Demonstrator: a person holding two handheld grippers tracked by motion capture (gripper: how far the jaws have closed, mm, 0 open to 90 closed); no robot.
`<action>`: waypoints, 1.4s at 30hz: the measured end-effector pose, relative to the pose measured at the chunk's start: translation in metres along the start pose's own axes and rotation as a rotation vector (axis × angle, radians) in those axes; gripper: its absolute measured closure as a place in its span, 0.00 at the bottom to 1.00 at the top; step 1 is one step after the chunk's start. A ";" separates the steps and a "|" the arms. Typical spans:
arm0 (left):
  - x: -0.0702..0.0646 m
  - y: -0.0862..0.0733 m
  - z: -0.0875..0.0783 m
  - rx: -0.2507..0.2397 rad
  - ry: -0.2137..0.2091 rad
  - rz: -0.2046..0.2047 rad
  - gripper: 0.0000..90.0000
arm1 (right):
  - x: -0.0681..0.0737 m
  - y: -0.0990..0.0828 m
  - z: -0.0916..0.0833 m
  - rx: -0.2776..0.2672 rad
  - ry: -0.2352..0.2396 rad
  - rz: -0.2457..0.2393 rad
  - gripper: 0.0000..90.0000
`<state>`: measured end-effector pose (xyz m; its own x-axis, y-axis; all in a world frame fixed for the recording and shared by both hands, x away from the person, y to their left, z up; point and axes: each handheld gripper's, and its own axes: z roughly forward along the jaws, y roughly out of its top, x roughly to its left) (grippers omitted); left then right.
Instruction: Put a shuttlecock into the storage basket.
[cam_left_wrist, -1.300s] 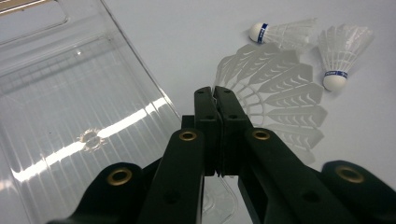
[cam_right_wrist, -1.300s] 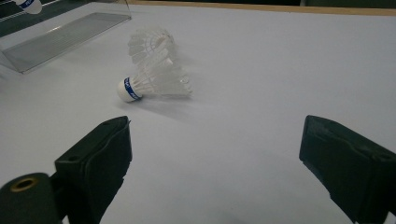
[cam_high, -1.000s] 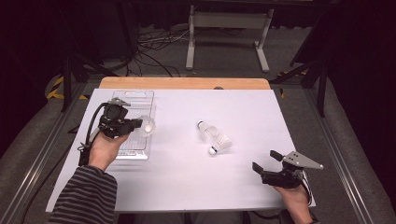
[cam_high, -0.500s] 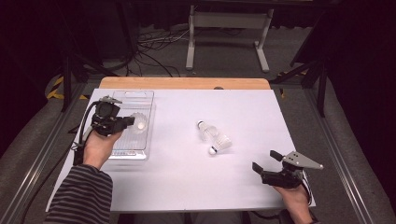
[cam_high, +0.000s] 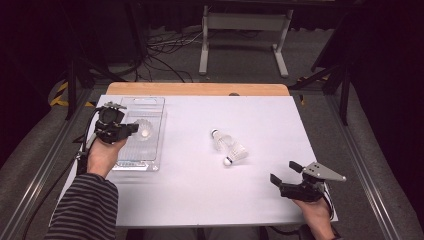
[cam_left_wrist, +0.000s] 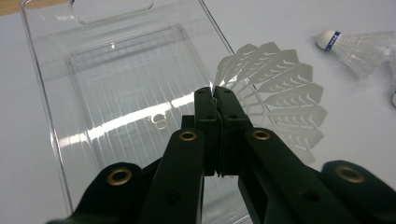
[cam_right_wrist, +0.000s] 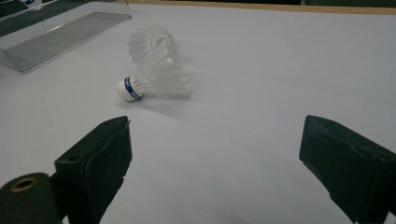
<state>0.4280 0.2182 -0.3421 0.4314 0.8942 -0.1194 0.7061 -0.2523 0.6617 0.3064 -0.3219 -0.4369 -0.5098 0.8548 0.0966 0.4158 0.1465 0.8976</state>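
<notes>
High view: I see my left gripper (cam_high: 134, 130) over the clear tray (cam_high: 155, 107) at the table's (cam_high: 200, 195) left side, right gripper (cam_high: 284, 172) near the front right corner.
Left gripper: clenched on the feather edge of a shuttlecock (cam_left_wrist: 280, 93); jaws pressed together on it.
Shuttlecock: held above the tray's right half, not resting on the tray floor.
Right gripper: released, jaws wide apart, nothing between them, low over the table.
Loose shuttlecocks: two (cam_high: 230, 147) lie touching each other mid-table, well apart from both grippers; blue band on the cork of one (cam_right_wrist: 128, 88).
Tray: nothing lying in it.
</notes>
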 end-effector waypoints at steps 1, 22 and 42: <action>0.000 0.000 0.000 0.000 0.000 0.000 0.99 | 0.000 0.000 0.000 0.000 0.000 0.000 0.11; 0.009 0.006 0.019 0.013 0.029 -0.041 0.99 | 0.000 0.000 0.000 0.000 0.004 0.005 0.11; 0.015 0.011 0.046 0.059 0.092 -0.072 0.97 | 0.000 0.000 0.000 0.001 0.009 0.007 0.11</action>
<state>0.4676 0.2119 -0.3705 0.3265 0.9404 -0.0946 0.7663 -0.2048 0.6090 0.3067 -0.3219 -0.4369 -0.5138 0.8513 0.1066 0.4198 0.1411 0.8966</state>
